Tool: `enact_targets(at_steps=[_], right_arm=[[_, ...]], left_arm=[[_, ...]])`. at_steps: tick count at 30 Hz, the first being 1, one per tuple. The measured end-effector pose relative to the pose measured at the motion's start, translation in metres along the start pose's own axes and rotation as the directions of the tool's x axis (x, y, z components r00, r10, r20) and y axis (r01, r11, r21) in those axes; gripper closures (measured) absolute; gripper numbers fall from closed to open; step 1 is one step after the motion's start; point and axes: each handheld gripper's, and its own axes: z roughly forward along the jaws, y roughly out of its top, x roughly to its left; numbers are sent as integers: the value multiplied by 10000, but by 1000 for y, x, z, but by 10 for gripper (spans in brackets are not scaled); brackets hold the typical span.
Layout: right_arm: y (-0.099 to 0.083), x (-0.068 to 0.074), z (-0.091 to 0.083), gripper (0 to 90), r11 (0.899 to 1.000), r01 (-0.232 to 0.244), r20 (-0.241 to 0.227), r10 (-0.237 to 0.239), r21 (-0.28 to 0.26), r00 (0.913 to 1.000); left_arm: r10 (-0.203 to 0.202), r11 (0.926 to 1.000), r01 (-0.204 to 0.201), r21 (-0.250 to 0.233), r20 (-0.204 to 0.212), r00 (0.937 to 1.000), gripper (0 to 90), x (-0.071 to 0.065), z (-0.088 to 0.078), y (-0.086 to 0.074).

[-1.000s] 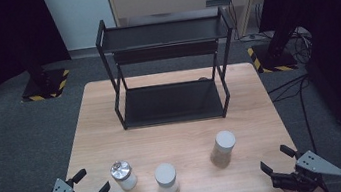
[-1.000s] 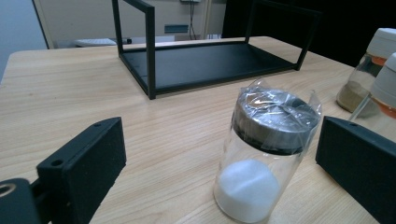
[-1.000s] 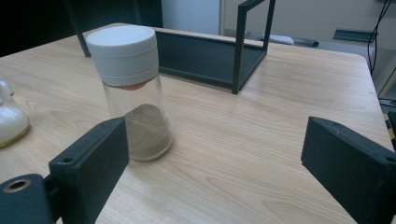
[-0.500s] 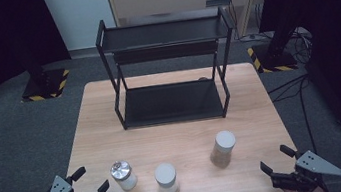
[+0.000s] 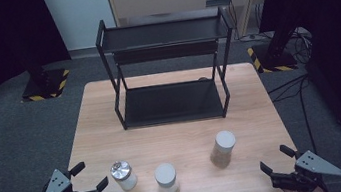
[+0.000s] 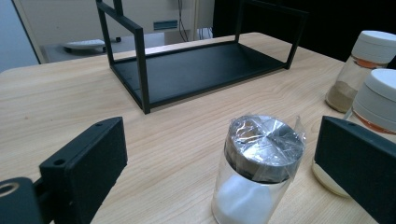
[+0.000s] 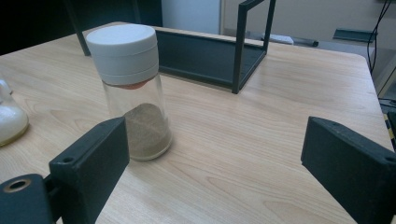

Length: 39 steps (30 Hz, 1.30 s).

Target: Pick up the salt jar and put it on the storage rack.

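Three jars stand near the table's front edge. A jar with a foil-wrapped silver lid (image 5: 122, 175) (image 6: 261, 168) holds white powder. A white-lidded jar (image 5: 166, 180) (image 6: 373, 126) stands in the middle, and a white-lidded jar of brown powder (image 5: 223, 148) (image 7: 133, 88) (image 6: 357, 70) to the right. My left gripper (image 5: 89, 177) (image 6: 219, 172) is open at the front left corner, its jaws spread either side of the silver-lidded jar, short of it. My right gripper (image 5: 276, 159) (image 7: 215, 163) is open at the front right, the brown-powder jar ahead near its left jaw.
A black two-tier metal rack (image 5: 167, 66) (image 6: 196, 70) (image 7: 219, 51) stands at the back middle of the wooden table (image 5: 179, 137), both shelves bare. Dark floor surrounds the table, with cables (image 5: 298, 83) at the right.
My left gripper has drifted slightly toward the front left. The right gripper and the jars have stayed put.
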Motion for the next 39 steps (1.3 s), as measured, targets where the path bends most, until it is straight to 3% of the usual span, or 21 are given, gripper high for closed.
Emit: enact_targets(at_steps=[20,39], right_arm=[[0,0,0,78,10000,10,-4,-10,-7,10000],[0,0,0,78,10000,21,-11,-21,-16,10000]], left_arm=[[244,9976,-308,628,994,9947,20,8,19,20],[405,9884,-676,1363,1926,9804,70,10,58,23]])
